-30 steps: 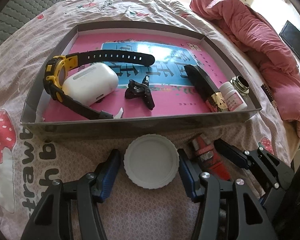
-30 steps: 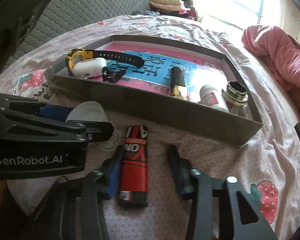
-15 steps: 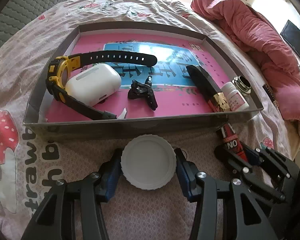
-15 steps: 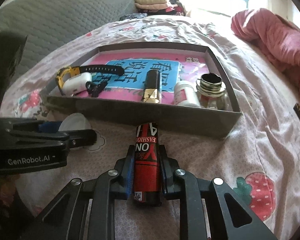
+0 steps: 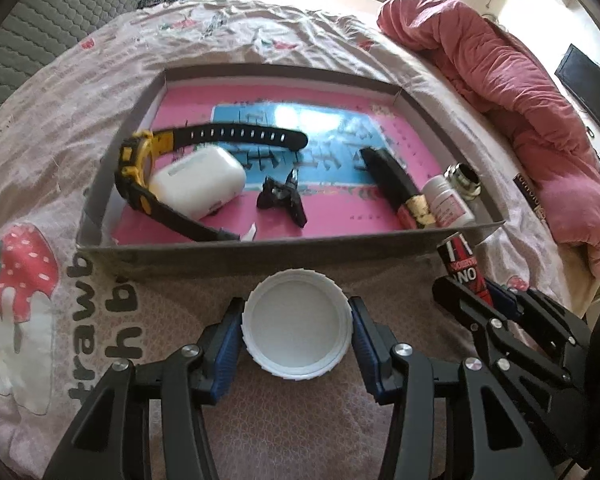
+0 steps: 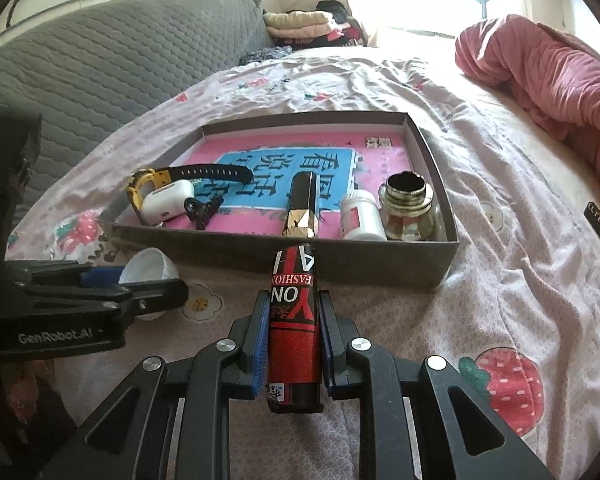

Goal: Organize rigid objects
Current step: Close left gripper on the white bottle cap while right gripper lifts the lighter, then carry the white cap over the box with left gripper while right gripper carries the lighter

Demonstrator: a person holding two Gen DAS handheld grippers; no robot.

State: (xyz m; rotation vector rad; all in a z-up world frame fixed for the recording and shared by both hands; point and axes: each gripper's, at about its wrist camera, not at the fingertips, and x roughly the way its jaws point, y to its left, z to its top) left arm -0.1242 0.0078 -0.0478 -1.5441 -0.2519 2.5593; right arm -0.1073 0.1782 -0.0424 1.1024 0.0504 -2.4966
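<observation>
Lid [image 5: 296,324] and lighter [image 6: 294,332], the two loose things still outside the box [image 5: 260,254], are both in hand, so the step under way looks like the pick-up before dropping them in. Going left to right: the left gripper [image 5: 296,334] has its blue pads touching either side of the white round lid, which sits on the bed sheet [image 5: 40,160] just in front of the box's near wall; its jaws had just been closing, with the lid between them, and it now clasps the lid. To the right, the right gripper [image 6: 293,336] is clenched on the red and black lighter, pads flat against its sides, its far end pointing at the box's near wall.

Inside the box, from the left, lie a yellow and black watch [image 5: 140,168], a white earbud case [image 5: 198,182], a small black clip [image 5: 282,198], a black and gold tube [image 5: 396,188], a small white bottle [image 5: 446,204] and a glass jar [image 5: 466,180].

My judgement: each held thing next needs lifting over the near wall and setting on bare pink floor, the middle being freest, without knocking what is already there.
</observation>
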